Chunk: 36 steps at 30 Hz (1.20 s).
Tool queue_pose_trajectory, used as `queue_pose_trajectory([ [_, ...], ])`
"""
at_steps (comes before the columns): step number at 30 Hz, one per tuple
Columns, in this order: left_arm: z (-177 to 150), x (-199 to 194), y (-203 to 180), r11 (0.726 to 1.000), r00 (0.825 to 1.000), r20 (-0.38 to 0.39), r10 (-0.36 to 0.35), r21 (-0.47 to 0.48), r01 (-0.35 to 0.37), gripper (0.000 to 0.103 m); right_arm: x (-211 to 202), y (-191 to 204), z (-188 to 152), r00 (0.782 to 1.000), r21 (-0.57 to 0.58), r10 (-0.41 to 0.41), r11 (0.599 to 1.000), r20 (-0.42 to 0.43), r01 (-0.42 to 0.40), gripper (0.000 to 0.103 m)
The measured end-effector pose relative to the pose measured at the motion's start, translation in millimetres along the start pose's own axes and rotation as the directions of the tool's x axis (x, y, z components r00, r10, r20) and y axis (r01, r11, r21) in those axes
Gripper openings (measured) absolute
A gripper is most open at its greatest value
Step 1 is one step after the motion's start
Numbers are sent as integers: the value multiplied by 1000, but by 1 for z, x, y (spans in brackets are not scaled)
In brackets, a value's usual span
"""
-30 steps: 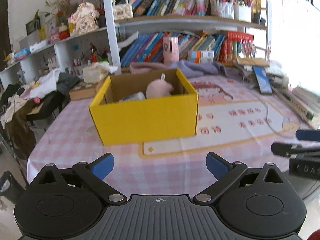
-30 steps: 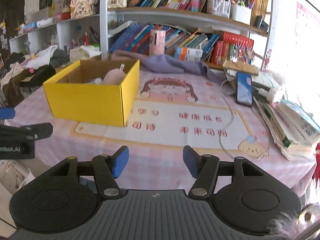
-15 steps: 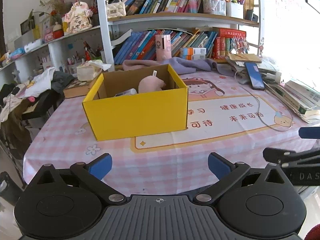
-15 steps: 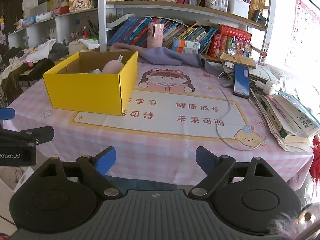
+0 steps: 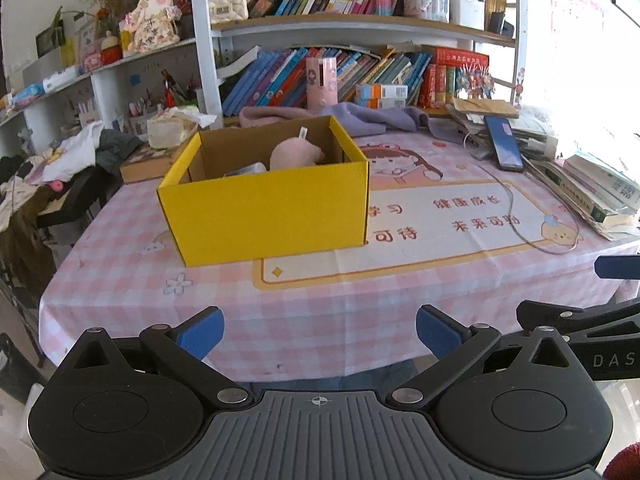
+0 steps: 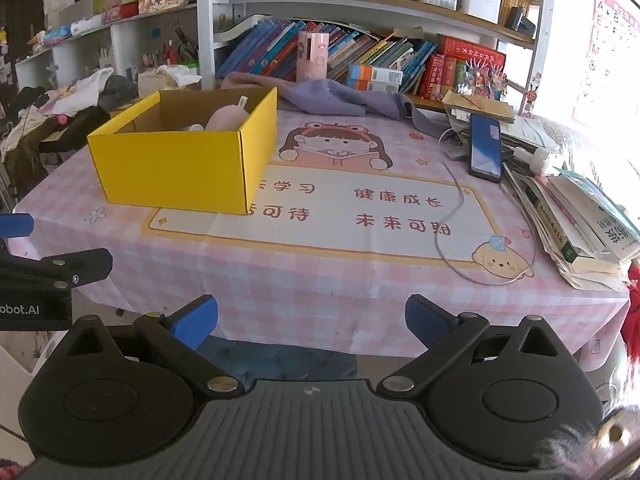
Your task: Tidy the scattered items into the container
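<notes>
A yellow cardboard box stands on the pink checked tablecloth, left of the printed mat. Inside it lie a pink plush item and a pale object that is mostly hidden. My left gripper is held off the table's front edge, open, with nothing between its blue pads. My right gripper is also held back from the front edge; its jaws are opening wide and nothing is between them. Each gripper shows at the edge of the other's view.
A phone with a white cable lies at the right rear. Stacked books fill the right edge. Purple cloth lies behind the box. Bookshelves rise behind the table, and clothes are piled at the left.
My right gripper's jaws have spread from half apart to wide. Both views have drawn back from the table, so the box and mat look smaller and more of the front edge shows.
</notes>
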<state>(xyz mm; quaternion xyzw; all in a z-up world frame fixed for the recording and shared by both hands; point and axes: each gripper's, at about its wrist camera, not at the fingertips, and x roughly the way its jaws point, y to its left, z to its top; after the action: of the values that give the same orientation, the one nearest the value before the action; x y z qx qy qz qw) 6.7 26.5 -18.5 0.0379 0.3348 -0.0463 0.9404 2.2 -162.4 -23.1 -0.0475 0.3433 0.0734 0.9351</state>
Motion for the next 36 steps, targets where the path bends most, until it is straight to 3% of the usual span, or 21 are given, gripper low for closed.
queue_pose_trajectory([
  [18, -2, 7, 2, 1000, 999, -49, -21, -23, 20, 103, 4, 3, 0, 1000, -6, 8, 1000, -16, -8, 103],
  [36, -4, 7, 3, 1000, 999, -50, -19, -23, 18, 103, 4, 5, 0, 1000, -4, 7, 1000, -19, -7, 103],
])
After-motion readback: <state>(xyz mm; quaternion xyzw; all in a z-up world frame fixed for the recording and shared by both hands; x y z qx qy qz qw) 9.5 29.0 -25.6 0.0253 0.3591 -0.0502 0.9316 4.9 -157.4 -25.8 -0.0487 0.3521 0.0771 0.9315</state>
